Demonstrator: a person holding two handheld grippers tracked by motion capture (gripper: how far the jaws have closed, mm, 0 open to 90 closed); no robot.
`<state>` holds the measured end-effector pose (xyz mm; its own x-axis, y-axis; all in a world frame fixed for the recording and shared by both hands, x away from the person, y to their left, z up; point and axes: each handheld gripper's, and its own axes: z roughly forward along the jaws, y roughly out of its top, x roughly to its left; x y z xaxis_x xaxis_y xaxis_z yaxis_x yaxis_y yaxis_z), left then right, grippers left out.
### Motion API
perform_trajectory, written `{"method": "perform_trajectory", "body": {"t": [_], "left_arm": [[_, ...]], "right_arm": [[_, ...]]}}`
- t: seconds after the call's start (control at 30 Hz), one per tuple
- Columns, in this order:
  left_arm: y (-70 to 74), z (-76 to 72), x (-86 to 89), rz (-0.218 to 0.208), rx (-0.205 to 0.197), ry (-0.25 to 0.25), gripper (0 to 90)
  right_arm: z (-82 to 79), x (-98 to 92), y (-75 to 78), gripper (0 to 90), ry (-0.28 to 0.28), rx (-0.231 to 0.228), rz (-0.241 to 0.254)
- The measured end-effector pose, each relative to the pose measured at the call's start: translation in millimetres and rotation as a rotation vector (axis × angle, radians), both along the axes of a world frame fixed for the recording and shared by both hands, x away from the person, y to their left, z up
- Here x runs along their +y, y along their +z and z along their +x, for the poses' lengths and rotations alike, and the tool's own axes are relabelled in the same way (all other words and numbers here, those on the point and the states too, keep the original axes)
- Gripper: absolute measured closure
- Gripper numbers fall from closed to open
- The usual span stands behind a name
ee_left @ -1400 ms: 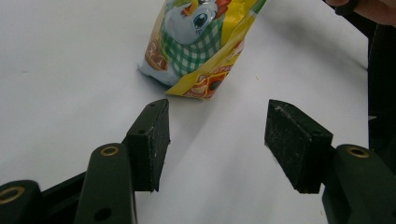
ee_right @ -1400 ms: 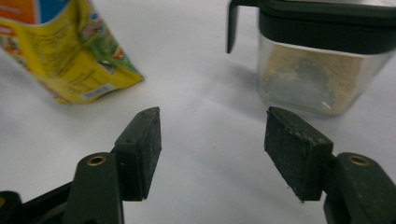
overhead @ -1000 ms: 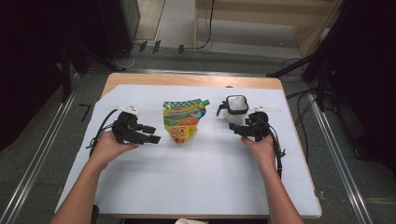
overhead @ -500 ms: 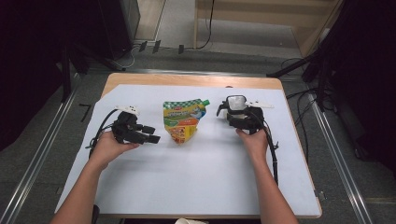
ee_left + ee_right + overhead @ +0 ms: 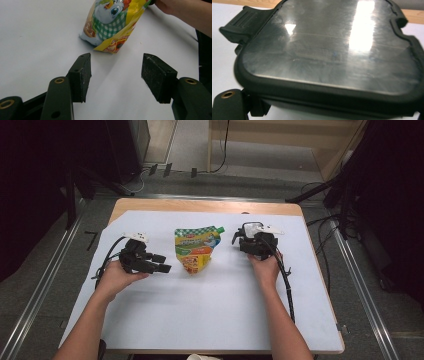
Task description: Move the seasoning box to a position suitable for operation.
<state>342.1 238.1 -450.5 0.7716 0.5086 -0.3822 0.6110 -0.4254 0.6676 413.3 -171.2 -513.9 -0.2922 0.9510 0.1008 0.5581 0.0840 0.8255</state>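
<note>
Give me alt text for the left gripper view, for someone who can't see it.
Two black jaws of the left gripper stand open above a white table, nothing between them. Just beyond lies a colourful cartoon-printed pouch, and a hand reaches in at the top right.

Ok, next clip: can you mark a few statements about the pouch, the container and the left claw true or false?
1. The pouch lies on the white sheet. True.
2. The left claw grips the pouch. False: its jaws stand open just short of the pouch, with nothing between them.
3. The container has a shiny metal top in a black rim. True.
4. In the high view the container sits left of the pouch. False: it sits to the pouch's right.
</note>
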Motion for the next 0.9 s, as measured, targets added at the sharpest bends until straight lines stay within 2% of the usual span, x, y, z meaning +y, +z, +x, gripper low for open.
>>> {"method": "perform_trajectory", "body": {"t": [0.07,0.17,0.33,0.43,0.5,0.57,0.7,0.9], "left_arm": [[-1.2,0.8,-0.2,-0.002,0.006,0.007,42.4],[-1.9,0.0,-1.2,0.018,0.013,0.004,42.3],[-1.1,0.4,-0.9,0.001,0.011,0.005,42.6],[-2.4,0.6,-0.5,0.014,0.010,0.003,41.3],[-0.1,-1.1,-0.1,0.008,-0.007,-0.002,41.1],[0.7,-1.4,0.7,-0.002,-0.005,0.002,41.0],[0.3,-1.4,2.2,0.004,-0.003,0.000,40.9],[2.5,-1.5,4.2,-0.013,-0.004,0.008,39.5]], "right_arm": [[0.5,0.8,-0.1,11.9,-0.005,-0.007,-0.005],[-0.1,1.6,-1.1,12.4,-0.011,-0.016,-0.008],[-0.6,2.0,-0.5,13.5,-0.018,-0.021,-0.019],[-2.8,1.2,0.4,14.2,-0.006,-0.024,-0.034],[-3.6,-1.3,1.7,14.6,0.007,-0.017,-0.025],[-4.3,-3.1,1.9,14.8,0.012,-0.017,-0.018],[-6.0,-3.6,3.3,14.9,0.023,-0.013,-0.044],[-16.6,-8.7,10.9,15.1,0.040,-0.013,-0.013]]}}
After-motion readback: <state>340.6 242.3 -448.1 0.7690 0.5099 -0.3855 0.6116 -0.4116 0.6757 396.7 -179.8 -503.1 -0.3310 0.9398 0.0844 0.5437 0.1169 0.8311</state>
